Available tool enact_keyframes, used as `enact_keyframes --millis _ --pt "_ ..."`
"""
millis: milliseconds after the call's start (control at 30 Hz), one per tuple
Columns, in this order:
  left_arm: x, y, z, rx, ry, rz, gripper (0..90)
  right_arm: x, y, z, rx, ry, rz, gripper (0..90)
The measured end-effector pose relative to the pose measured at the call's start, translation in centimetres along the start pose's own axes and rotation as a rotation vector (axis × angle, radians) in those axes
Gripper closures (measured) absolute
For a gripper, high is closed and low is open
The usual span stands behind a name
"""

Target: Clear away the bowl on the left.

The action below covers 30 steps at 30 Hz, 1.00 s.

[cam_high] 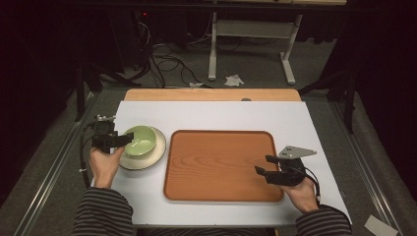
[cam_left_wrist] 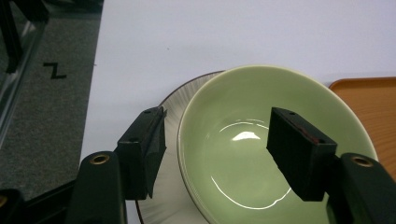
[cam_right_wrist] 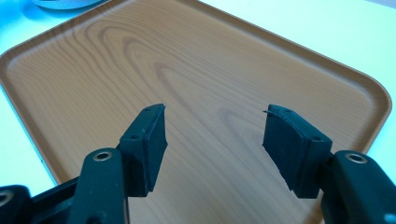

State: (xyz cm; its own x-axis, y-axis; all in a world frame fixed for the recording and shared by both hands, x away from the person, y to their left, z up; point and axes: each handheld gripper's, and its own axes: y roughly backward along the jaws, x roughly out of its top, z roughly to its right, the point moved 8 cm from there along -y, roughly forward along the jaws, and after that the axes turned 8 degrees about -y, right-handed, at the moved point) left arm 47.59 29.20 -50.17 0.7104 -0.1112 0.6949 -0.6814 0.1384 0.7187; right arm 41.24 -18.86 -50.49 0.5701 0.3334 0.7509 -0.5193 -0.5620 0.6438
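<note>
My left claw [cam_high: 129,138] is spread wide, jaws straddling the near-left rim of the green bowl [cam_high: 141,139]: one jaw outside the wall over the plate [cam_high: 156,153], one inside over the bowl's hollow. Nothing gripped yet, and I can't tell if either pad touches the rim.

The bowl sits on the white plate at the left side of the desk [cam_high: 216,114], just left of the wooden tray [cam_high: 219,164]. Bowl and plate both look like glazed ceramic, with a strong highlight inside the bowl in the left gripper view [cam_left_wrist: 275,140], so I judge it stiff, fairly heavy for its size, slick and chippable.

Grip plan, my read:
- Pinch the rim wall, one jaw in, one out, as lined up now. The body is too wide to span.
- Close slowly; glaze on rubber may slip, so go deep on the wall, not just the lip.
- A one-sided rim grip means the bowl will want to tilt on lifting. Lift straight and keep it low.
- Watch that the plate isn't dragged along or knocked.

My right claw [cam_high: 265,165] is also wide and holding nothing, hovering over the tray's right part [cam_right_wrist: 196,84].
</note>
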Motion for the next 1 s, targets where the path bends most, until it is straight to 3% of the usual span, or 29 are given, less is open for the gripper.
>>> enact_keyframes --millis 33,100,300,500,1000 --pt "0.0 -0.2 -0.1 0.017 -0.024 -0.021 38.2 -0.1 0.0 0.0 -0.003 0.002 -0.004 40.8" --pt "0.0 -0.4 -0.1 0.02 -0.031 -0.029 38.3 -0.2 0.1 0.0 -0.01 -0.001 -0.008 40.8" --pt "0.1 -1.1 -0.3 0.023 -0.027 -0.058 37.2 -0.5 0.6 0.1 -0.016 -0.007 0.002 40.8" --pt "-0.3 -2.1 -0.8 -0.001 -0.007 -0.104 37.5 -0.8 1.1 0.2 -0.023 -0.014 0.007 40.8" --pt "-0.8 -3.6 -0.3 -0.037 0.002 -0.161 51.7 -1.4 1.8 0.4 -0.043 -0.016 0.011 40.9"
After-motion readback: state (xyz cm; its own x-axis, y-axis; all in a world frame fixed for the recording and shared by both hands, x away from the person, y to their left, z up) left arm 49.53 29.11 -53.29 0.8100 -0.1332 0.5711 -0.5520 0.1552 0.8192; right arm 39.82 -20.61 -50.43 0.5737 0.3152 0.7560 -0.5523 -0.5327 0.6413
